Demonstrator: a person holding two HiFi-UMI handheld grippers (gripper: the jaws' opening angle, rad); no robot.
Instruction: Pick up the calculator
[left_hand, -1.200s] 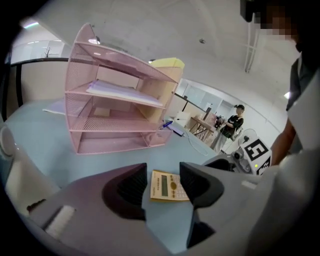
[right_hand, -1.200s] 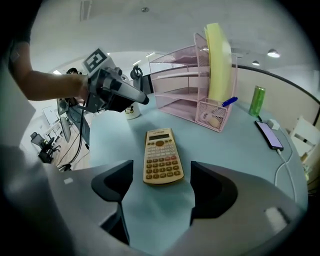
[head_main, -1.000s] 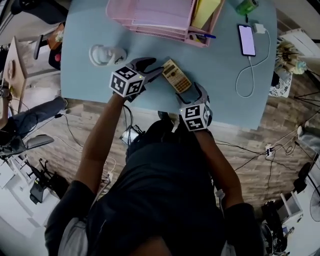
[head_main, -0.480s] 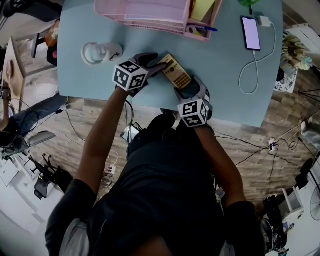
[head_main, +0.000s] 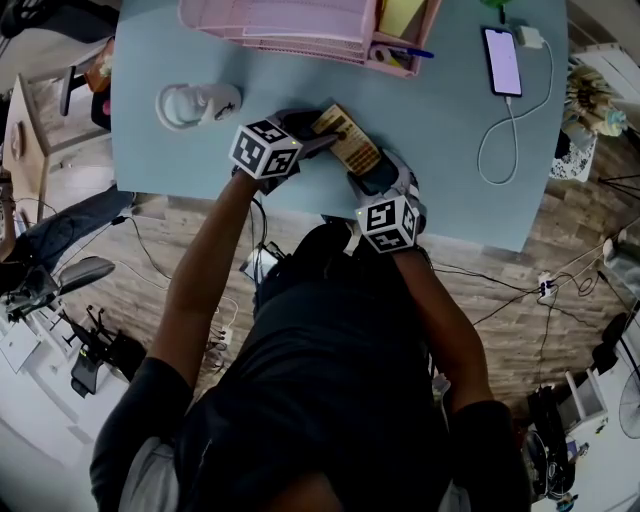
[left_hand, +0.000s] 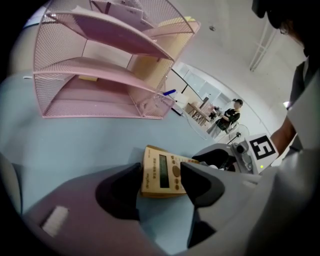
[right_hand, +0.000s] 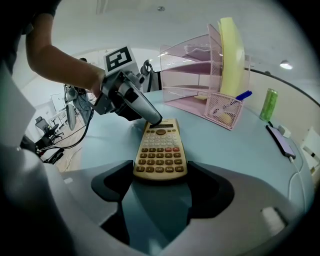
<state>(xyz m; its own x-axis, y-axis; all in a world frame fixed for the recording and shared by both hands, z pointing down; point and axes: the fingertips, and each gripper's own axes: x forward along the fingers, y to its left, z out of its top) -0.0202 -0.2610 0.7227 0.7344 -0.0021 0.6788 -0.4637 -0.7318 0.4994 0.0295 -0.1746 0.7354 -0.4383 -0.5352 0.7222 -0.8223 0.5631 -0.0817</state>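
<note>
From the head view, the calculator lies flat and slantwise on the pale blue surface, close to the near edge. Bare room lies on both sides of it, and a wood floor strewn with cables lies beyond the rim. The left gripper reaches in from the left to the display end, and the right gripper comes over the near edge to the keypad end. A pink mesh tray rack stands at the far side, a white rounded object lies well to the left, and a phone with a looping white cable lies well to the right. In the left gripper view, the smooth grey fingers stand apart, with the tan plastic display end lying between their dark pads. The rack's wire shelves rise beyond a stretch of open surface. In the right gripper view, the fingers are spread wide, and their dark pads sit just beside the long edges of the calculator's keypad end. Only its last row of brown keys reaches between them, and I cannot tell whether they press on it. One dark fingertip of the left gripper touches the calculator's far edge. Beyond, a yellow folder stands upright in the rack, a blue pen pokes from its mesh cup, and a green can stands apart at the right.
</note>
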